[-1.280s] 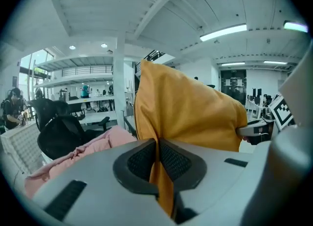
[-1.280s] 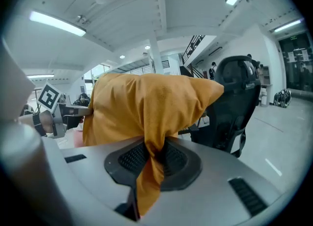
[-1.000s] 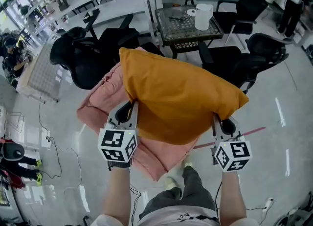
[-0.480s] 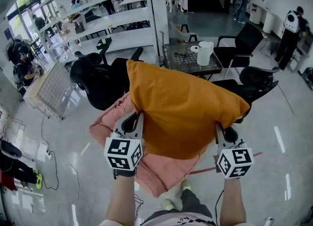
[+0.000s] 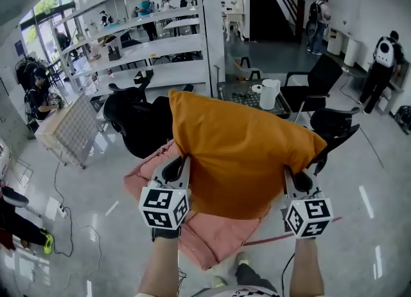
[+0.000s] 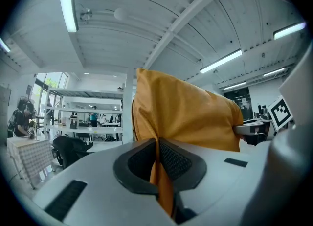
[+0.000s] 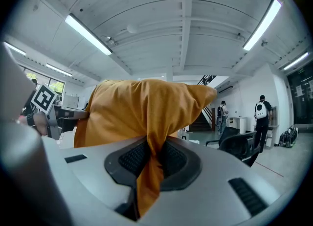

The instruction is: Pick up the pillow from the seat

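Jaws nearly together on both sides, each biting a fold of orange fabric: the left gripper [image 6: 157,160] has the left edge of the pillow [image 5: 241,151], the right gripper [image 7: 149,160] its right edge (cloth bunched right in the pinch). The pillow hangs between them, up in the air above a pink blanket [image 5: 212,241], black chairs [image 5: 138,125] behind.
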